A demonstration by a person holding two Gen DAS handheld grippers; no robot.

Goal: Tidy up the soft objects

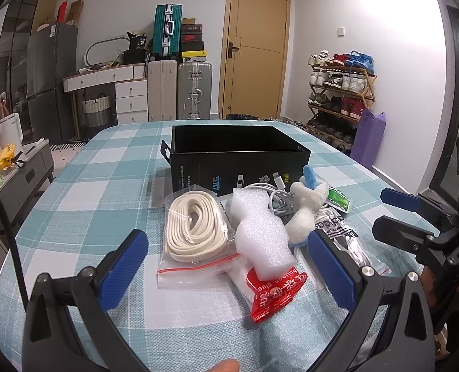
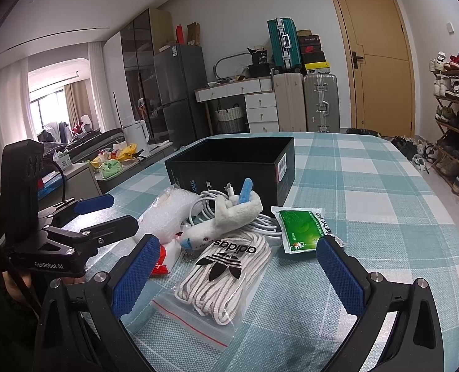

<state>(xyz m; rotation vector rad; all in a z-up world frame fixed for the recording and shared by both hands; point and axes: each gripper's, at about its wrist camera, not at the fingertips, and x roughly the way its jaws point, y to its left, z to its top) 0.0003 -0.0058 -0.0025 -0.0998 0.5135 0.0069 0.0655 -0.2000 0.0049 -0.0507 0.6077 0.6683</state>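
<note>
An open black box (image 1: 238,158) (image 2: 229,164) stands on the checked tablecloth. In front of it lies a pile: a bag of cream strap (image 1: 194,232), white foam (image 1: 260,232) on a red packet (image 1: 273,291), a white and blue plush toy (image 1: 307,204) (image 2: 226,217), white cable (image 1: 273,198) (image 2: 207,207), an adidas bag of laces (image 2: 226,276) (image 1: 344,232) and a green packet (image 2: 303,229) (image 1: 339,200). My left gripper (image 1: 226,269) (image 2: 105,214) is open just before the foam. My right gripper (image 2: 235,276) (image 1: 384,210) is open around the laces bag.
The table (image 1: 90,186) (image 2: 369,186) drops off at left, right and far edges. Behind it stand suitcases (image 1: 180,93), a drawer desk (image 1: 118,86), a fridge (image 1: 50,80), a door (image 1: 254,46) and a shoe rack (image 1: 341,93) (image 2: 455,117).
</note>
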